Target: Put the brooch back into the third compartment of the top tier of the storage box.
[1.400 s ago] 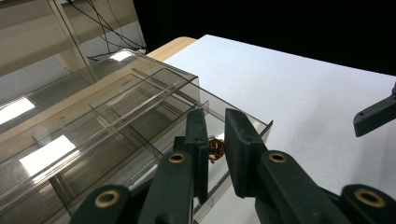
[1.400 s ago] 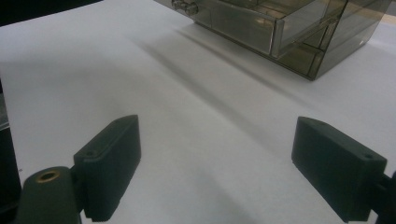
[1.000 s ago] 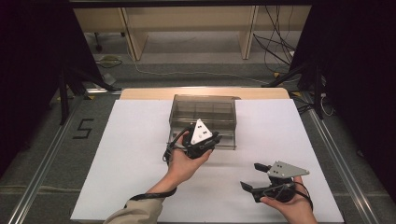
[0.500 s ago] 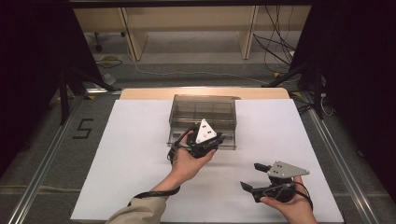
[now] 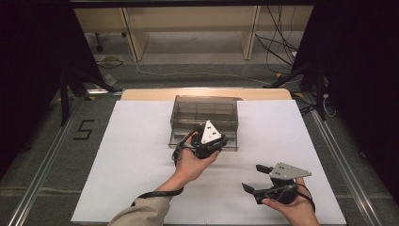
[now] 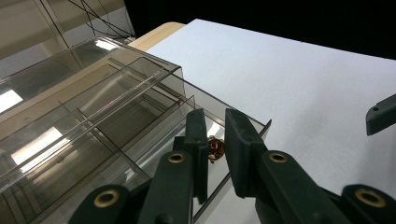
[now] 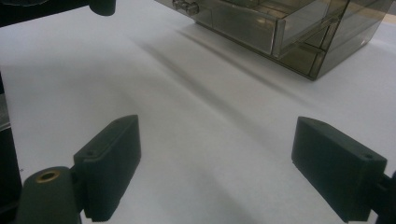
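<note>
Reaching over the front edge of the smoke-tinted clear plastic drawer box (image 5: pixel 205 120), the left gripper (image 5: pixel 200 143) has crept a little further forward and to the right of where it was a second ago, and its white three-cornered plate now tips more upright. Its jaws stand close together with a narrow gap, and in the left gripper view a small reddish-brown object (image 6: pixel 215 148) lies in the open drawer just behind them; whether the pads touch it is hard to tell. The right gripper (image 5: pixel 254 178) rests where it was, low over the white table sheet (image 5: pixel 122 155), well apart from the box, jaws spread wide and empty. A black "5" (image 5: pixel 83 129) is marked on the grey floor left of the sheet.
</note>
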`<act>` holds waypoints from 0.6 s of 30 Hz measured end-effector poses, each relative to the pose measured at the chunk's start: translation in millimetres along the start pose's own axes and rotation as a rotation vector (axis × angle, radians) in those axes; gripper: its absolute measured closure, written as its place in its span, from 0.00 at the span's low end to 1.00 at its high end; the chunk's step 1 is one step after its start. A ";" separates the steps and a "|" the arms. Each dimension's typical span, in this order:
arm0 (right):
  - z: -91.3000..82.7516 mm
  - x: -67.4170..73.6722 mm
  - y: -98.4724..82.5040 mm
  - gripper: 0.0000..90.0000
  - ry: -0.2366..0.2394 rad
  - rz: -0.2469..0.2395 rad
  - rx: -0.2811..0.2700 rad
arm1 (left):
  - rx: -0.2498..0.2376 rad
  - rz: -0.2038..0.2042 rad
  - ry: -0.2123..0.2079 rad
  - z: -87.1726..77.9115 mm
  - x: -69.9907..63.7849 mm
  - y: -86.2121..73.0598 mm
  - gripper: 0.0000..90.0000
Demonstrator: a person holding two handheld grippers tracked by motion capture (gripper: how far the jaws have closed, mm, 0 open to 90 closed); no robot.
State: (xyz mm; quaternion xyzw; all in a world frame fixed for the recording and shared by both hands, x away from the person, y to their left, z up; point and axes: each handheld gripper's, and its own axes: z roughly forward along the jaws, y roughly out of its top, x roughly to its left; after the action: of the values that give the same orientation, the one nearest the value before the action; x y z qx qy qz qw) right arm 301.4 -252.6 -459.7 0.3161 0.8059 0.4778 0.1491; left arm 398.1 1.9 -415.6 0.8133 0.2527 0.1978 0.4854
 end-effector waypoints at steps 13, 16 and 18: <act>0.0 -0.1 -0.1 0.18 0.001 0.000 0.000 | 0.015 -0.001 -0.002 4.8 0.2 0.1 0.88; -0.1 0.0 -0.1 0.18 0.001 0.000 -0.001 | 0.019 0.000 -0.001 5.9 0.3 0.0 0.88; -0.2 -0.1 -0.1 0.18 0.000 0.000 -0.001 | 0.021 0.002 -0.001 6.2 0.4 0.1 0.88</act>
State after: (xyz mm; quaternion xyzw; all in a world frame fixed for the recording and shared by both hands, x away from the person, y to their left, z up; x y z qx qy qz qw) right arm 301.4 -252.8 -459.7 0.3158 0.8057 0.4784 0.1492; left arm 401.9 -2.2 -418.2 0.8186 0.2538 0.1953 0.4767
